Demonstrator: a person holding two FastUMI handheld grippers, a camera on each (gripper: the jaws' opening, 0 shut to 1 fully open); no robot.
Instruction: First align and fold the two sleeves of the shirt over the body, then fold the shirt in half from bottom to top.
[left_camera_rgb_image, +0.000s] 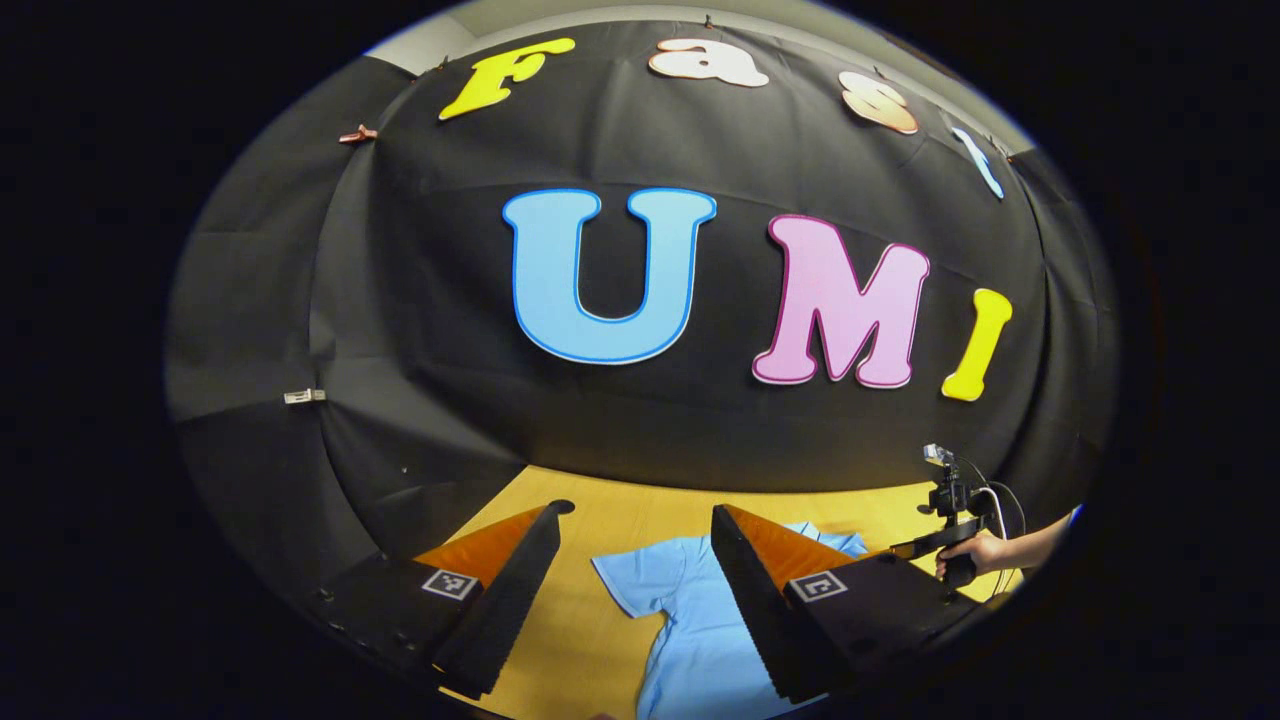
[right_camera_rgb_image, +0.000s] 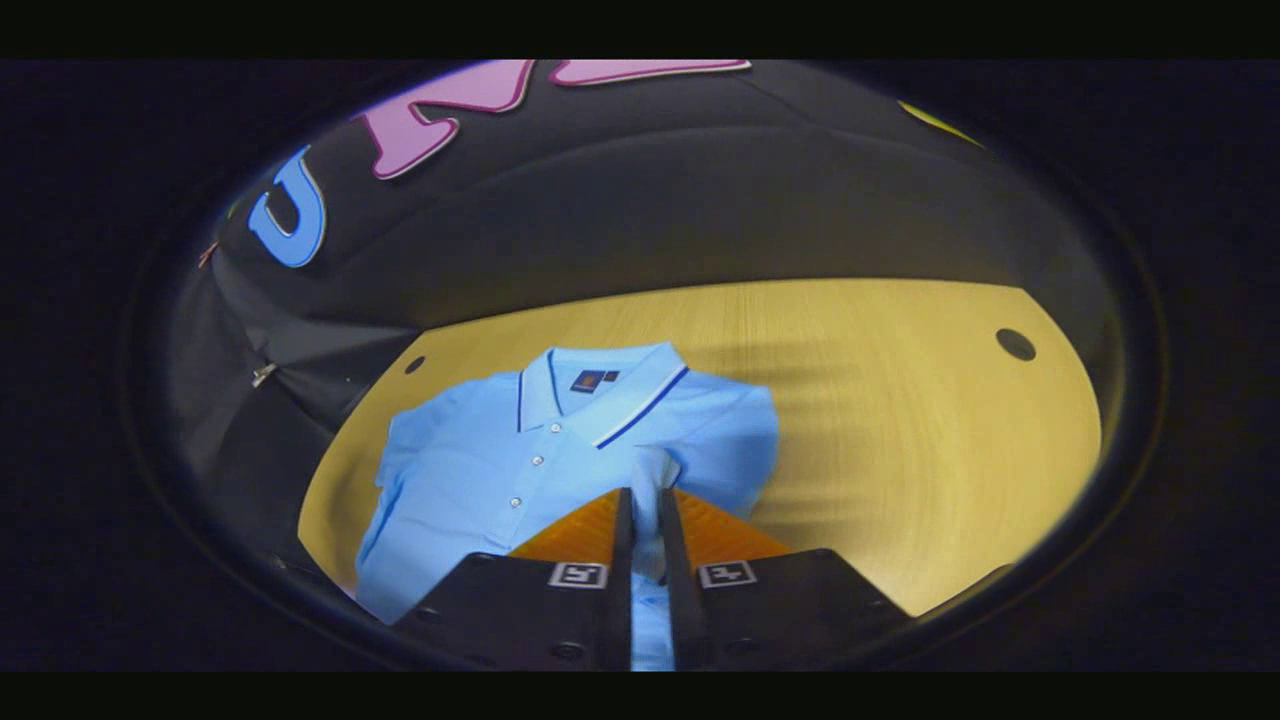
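Lying face up on the yellow surface (right_camera_rgb_image: 900, 420), collar toward the booth wall: the light blue shirt (right_camera_rgb_image: 480, 480), one sleeve (right_camera_rgb_image: 655, 475) being drawn in over the body, judging by the fabric running up between the right gripper (right_camera_rgb_image: 645, 510) fingers. Pinching that fabric, pressed nearly together. Hovering spread and empty above the other sleeve: the left gripper (left_camera_rgb_image: 635, 560), probably waiting its turn.

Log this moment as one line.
stage: sleeve fold | right gripper: shut on sleeve | left gripper: open above shirt | table
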